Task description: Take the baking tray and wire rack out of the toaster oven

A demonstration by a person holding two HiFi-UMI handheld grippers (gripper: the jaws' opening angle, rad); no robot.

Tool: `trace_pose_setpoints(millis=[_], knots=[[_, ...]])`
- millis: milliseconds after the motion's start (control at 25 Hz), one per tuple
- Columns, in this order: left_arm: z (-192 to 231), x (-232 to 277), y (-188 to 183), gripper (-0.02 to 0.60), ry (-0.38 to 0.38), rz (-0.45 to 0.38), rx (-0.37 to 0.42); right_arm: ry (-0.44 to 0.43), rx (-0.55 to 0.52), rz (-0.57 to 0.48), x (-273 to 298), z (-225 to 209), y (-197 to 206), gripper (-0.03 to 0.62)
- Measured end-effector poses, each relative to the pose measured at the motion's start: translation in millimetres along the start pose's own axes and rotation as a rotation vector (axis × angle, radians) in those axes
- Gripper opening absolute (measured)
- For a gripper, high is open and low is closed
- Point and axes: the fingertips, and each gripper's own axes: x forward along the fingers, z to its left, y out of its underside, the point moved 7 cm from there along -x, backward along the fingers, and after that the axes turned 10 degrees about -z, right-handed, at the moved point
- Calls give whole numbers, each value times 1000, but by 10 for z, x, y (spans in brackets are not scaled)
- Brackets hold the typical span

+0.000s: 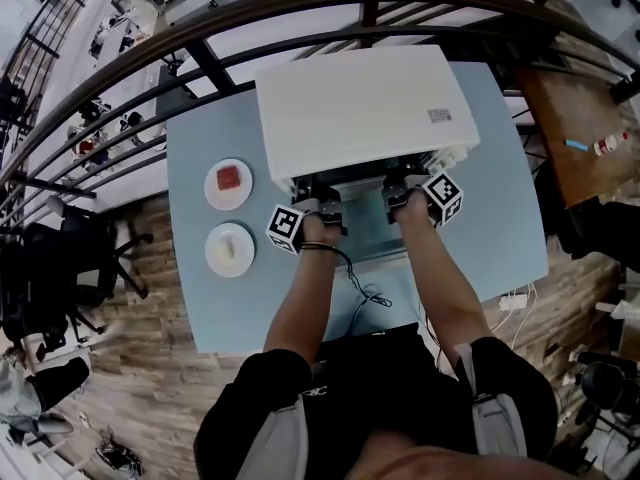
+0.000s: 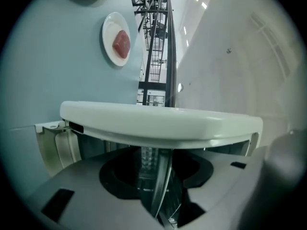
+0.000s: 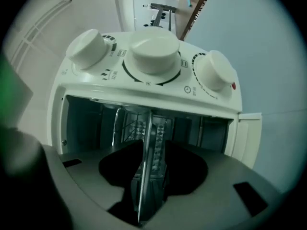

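Note:
The white toaster oven [image 1: 360, 108] stands on the blue table [image 1: 200, 298] with its front open toward me. Both grippers reach level into its mouth, rolled onto their sides. In the left gripper view a thin metal edge, the baking tray's rim [image 2: 162, 176], stands between the jaws of my left gripper [image 2: 153, 166], and a ribbed pad face shows beside it. My right gripper [image 3: 146, 147] likewise straddles the tray's rim [image 3: 144, 171] below the three knobs [image 3: 153, 54], its pads not visibly pressing. I cannot clearly make out the wire rack.
Two small plates lie left of the oven, one with a red piece [image 1: 228, 183], one with a pale piece [image 1: 229, 249]. A thin cable [image 1: 365, 288] trails over the table's near part. A dark railing [image 1: 150, 58] curves behind the table.

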Motion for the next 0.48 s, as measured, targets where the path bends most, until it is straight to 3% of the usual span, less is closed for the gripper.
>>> trace_pose_setpoints(millis=[160, 280, 480], knots=[[-16, 58, -6, 181, 18, -33, -27, 2, 42, -4, 129, -9, 73, 112], [-78, 87, 7, 85, 34, -28, -5, -20, 49, -8, 154, 3, 82, 67], [-115, 37, -17, 80, 30, -11, 23, -21, 68, 9, 95, -3, 95, 64]])
